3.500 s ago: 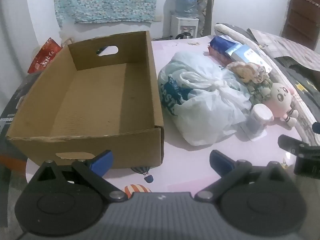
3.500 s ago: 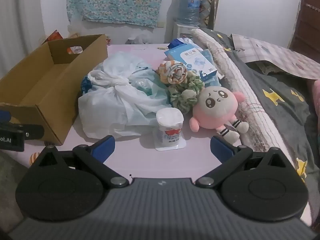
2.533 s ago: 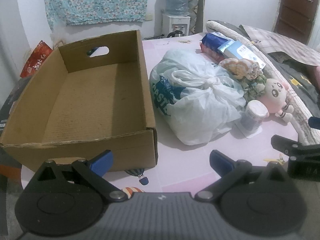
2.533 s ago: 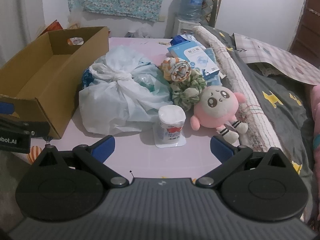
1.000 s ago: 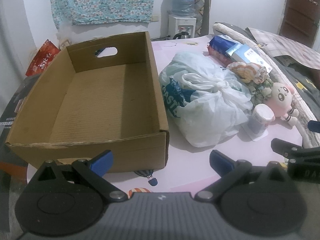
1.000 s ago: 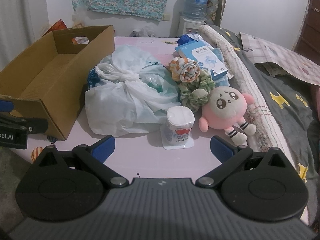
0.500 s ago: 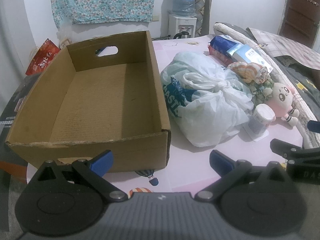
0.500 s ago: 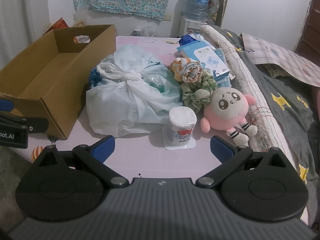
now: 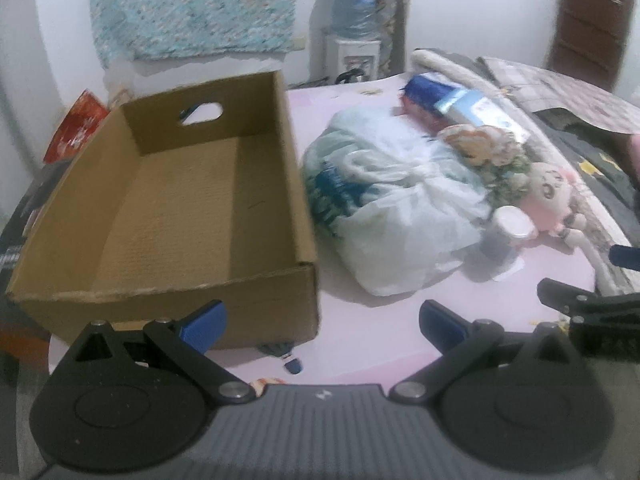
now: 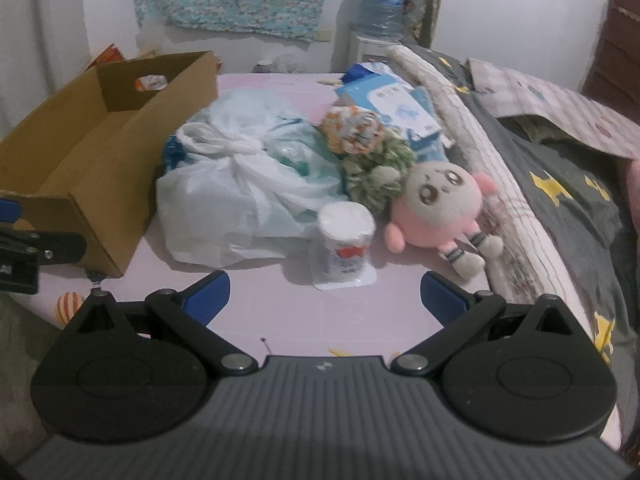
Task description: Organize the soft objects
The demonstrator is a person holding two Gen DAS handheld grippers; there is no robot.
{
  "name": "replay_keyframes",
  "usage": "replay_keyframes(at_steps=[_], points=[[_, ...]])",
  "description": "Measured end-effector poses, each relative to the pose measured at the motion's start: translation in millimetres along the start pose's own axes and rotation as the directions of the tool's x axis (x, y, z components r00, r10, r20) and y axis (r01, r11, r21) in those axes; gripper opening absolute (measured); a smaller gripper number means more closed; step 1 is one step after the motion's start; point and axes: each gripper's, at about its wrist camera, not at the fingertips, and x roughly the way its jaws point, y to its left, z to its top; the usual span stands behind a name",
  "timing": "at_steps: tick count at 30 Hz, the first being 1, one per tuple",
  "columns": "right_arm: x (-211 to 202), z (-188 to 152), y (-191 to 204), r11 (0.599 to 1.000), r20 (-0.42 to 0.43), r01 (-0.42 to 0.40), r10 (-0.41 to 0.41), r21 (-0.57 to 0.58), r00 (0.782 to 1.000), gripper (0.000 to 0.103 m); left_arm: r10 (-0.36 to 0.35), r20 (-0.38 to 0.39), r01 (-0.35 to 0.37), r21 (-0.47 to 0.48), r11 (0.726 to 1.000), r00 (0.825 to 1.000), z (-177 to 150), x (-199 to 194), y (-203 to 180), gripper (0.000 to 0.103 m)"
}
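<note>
**Soft things heaped beside an empty box, both grippers wide and holding nothing**

A pink sheet covers the surface where everything lies. On its left side stands a cardboard box, open at the top, with bare walls and floor and an oval handle hole in its far wall. Along the right edge of the sheet runs a rolled pale blanket, and beyond it lies a grey cover with yellow figures.

Just beside the box's right wall sits a knotted white plastic bag with blue print on its side, the biggest item in the heap. Behind it lies a blue and white packet, flat and tilted against the blanket. To the right of the bag a pink plush doll lies on its back, face up, its striped legs pointing towards the camera and its head touching a green scrunchie. On the scrunchie rests a rolled orange and white cloth. In front of the bag and touching it stands a small white pack with a red mark, wrapped in clear film.

The left gripper hovers low before the box's near right corner, its blue fingers spread wide and empty. The right gripper hangs above the sheet just short of the small pack, fingers equally wide with nothing between them.
</note>
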Motion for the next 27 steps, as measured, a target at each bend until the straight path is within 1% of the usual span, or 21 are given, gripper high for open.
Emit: replay_keyframes(at_steps=[2,4,8,10,14,17,19,20,22,24,27], points=[[-1,-8,-15,0.999,0.009,-0.003,0.002,0.037,1.000,0.102,-0.021,0.014,0.021,0.024,0.999,1.000,1,-2,-9,0.103],[-1,-16,-31,0.997,0.011,-0.003,0.002,0.075,1.000,0.102,-0.058,0.028,0.056,0.048,0.997,0.998,1,-3,-21,0.103],[-3,-34,-69,0.985,0.024,0.009,-0.013,0.172,1.000,0.102,-0.134,0.059,0.126,0.112,0.986,0.989,3,-2,-51,0.103],[-6,-42,-88,0.975,0.044,-0.006,-0.004,0.224,0.999,0.102,-0.167,0.073,0.153,0.159,0.975,0.983,4,-1,-69,0.103],[-10,-49,-119,0.955,0.076,-0.028,0.006,0.294,0.997,0.101,-0.208,0.103,0.177,0.251,0.952,0.973,9,4,-102,0.102],[-6,-49,-136,0.933,0.108,-0.088,0.053,0.350,0.993,0.097,-0.237,0.126,0.189,0.309,0.932,0.963,18,11,-124,0.099],[2,-48,-141,0.917,0.118,-0.131,0.093,0.378,0.989,0.090,-0.248,0.120,0.199,0.323,0.925,0.961,26,18,-134,0.095],[7,-47,-140,0.915,0.118,-0.141,0.103,0.379,0.988,0.088,-0.258,0.112,0.211,0.323,0.923,0.960,31,23,-138,0.093],[19,-46,-134,0.921,0.108,-0.144,0.112,0.362,0.988,0.081,-0.273,0.080,0.238,0.304,0.923,0.959,41,34,-141,0.089],[31,-47,-131,0.924,0.094,-0.160,0.135,0.347,0.986,0.076,-0.300,0.030,0.281,0.268,0.921,0.953,54,47,-144,0.086],[48,-49,-125,0.918,0.066,-0.183,0.171,0.352,0.983,0.075,-0.343,-0.040,0.343,0.221,0.913,0.938,70,67,-150,0.084]])
